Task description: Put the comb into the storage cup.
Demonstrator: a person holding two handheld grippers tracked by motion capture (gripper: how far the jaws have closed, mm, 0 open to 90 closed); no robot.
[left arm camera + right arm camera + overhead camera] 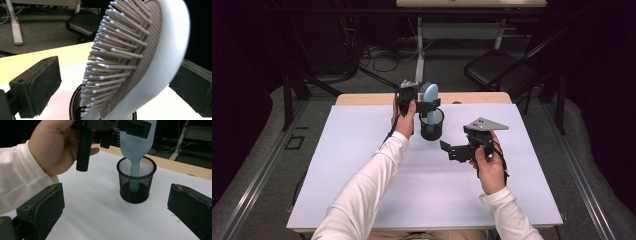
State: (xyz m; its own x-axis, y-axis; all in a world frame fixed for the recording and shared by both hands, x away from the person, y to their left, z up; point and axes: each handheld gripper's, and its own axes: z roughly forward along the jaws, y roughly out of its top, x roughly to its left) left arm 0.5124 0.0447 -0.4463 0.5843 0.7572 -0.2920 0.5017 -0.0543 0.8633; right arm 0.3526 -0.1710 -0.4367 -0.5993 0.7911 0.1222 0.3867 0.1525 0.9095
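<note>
High view: hairbrush [430, 93] standing handle-down in mesh cup [432, 125] near table's [362, 165] far edge. Left gripper [428, 106] spread wide around brush head, pads clear. Right gripper [451, 150] open, empty, nearby. Placement apparently done; only backing off left.

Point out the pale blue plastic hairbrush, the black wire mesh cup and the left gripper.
Pale blue plastic hairbrush [160, 50]: left gripper view, on the brush head's smooth rim.
Black wire mesh cup [136, 193]: right gripper view, on its front mesh wall.
Left gripper [428, 106]: high view, midway between its fingertips, beside the brush head.
</note>
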